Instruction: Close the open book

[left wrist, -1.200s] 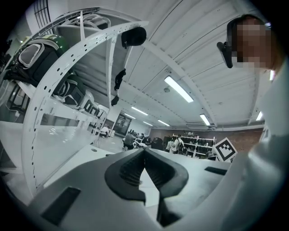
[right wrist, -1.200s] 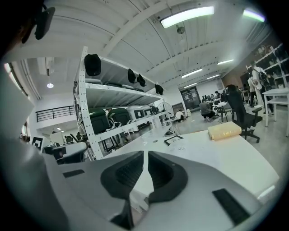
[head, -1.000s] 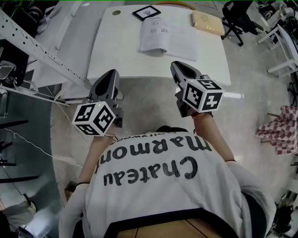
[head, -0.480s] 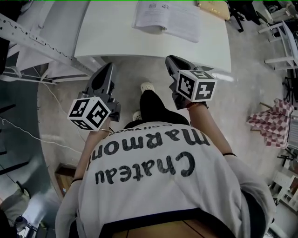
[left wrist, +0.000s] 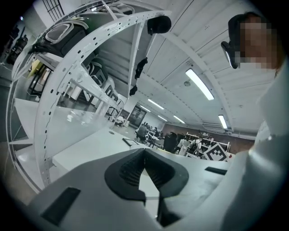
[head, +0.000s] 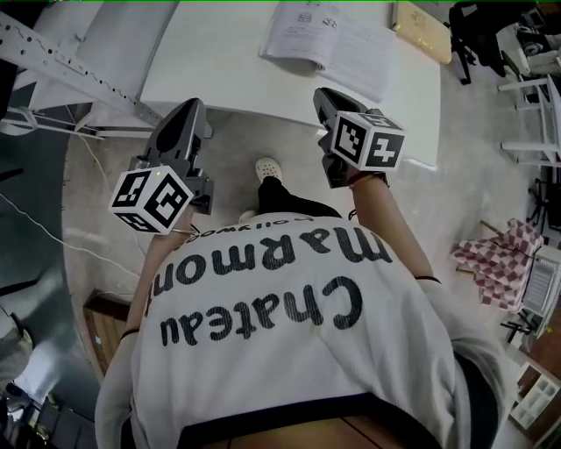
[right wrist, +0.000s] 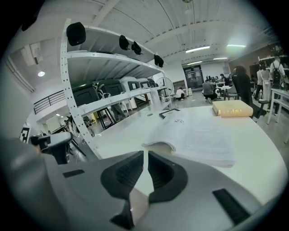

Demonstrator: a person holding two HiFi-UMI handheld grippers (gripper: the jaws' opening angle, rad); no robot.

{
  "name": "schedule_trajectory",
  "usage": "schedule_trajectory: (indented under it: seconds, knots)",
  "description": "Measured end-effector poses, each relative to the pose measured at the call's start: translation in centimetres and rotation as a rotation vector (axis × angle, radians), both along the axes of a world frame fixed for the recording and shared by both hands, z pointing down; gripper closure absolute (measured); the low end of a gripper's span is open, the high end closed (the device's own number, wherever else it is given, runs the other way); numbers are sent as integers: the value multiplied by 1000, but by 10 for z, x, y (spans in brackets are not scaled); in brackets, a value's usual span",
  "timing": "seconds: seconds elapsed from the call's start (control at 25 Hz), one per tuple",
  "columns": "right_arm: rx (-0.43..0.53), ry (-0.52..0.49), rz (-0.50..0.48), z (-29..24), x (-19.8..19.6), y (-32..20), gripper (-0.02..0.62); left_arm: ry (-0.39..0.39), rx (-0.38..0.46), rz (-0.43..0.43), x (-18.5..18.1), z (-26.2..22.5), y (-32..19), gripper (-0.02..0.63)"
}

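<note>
The white open book (head: 329, 39) lies flat, pages up, at the top centre of the head view. It rests on the white rectangular table (head: 210, 61), close to the near edge. Both grippers are held by that edge, apart from the book. The left gripper (head: 194, 109) is at centre left, its fingers closed together on nothing. The right gripper (head: 323, 95) is just below the book, its fingers drawn to a thin slit, also empty. A flat tan box (head: 421, 26) sits at the book's upper right. In the right gripper view, a dark flat frame (right wrist: 170, 110) lies beyond the book. A white perforated metal rack (head: 61, 57) flanks the table at upper left. A red-and-white checked cloth (head: 495, 267) lies on the floor at right.
</note>
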State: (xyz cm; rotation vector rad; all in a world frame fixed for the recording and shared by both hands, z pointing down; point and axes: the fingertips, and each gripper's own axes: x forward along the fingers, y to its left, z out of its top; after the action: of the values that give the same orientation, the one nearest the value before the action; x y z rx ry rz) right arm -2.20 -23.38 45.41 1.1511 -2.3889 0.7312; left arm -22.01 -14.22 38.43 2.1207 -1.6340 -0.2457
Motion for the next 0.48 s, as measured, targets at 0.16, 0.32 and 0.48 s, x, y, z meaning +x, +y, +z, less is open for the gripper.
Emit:
schedule_trajectory:
  seconds: [0.16,0.32,0.48]
  knots:
    - [14,-23,-21,-13,-12,-39,548,-9,25,-45,-12,-13,-20,583]
    - [53,-40,-54,-31,-24,-71,548,-14,53,-88,-22,-23,-38,583]
    - [71,-38,-74,-37,-33,-92,548,-11,66,-117,-29,-25,-49,583]
